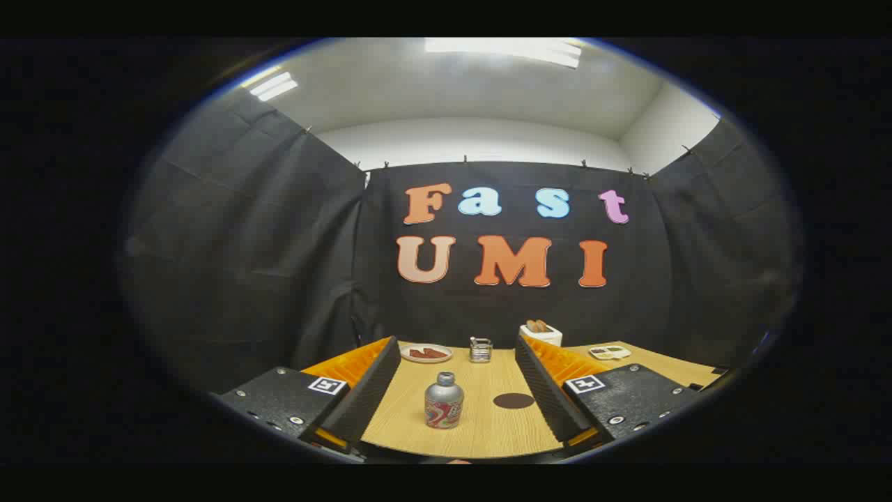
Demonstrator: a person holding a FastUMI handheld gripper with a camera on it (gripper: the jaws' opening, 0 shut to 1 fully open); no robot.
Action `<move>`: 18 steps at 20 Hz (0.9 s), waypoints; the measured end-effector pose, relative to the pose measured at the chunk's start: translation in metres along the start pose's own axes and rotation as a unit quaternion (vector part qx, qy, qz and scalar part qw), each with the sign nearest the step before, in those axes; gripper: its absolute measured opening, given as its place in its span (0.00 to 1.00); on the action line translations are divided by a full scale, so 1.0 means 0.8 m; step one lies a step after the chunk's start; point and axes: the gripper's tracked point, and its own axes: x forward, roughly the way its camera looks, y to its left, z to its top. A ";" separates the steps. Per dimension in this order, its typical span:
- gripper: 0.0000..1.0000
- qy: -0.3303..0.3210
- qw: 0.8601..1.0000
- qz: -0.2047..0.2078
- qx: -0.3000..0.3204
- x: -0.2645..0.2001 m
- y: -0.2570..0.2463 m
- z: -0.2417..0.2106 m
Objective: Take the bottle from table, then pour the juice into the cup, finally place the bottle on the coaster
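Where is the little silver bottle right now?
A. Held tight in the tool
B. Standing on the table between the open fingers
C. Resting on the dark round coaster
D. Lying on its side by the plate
B: the bottle stands upright on the table between the tool's open fingers, untouched, beside the coaster.

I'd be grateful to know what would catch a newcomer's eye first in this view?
The silver bottle stands upright on the wooden table, between the open gripper fingers. A dark round coaster lies just beside it. Beyond them, a glass cup sits near the table's far edge, beside a plate.
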 end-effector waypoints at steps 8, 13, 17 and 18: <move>0.98 0.001 1.000 -0.007 -0.005 -0.002 -0.003 -0.002; 0.98 -0.006 1.000 -0.006 -0.001 0.002 -0.001 -0.001; 0.98 -0.006 1.000 -0.013 -0.004 0.012 -0.005 -0.015; 0.98 -0.008 1.000 -0.020 -0.003 0.019 -0.007 -0.020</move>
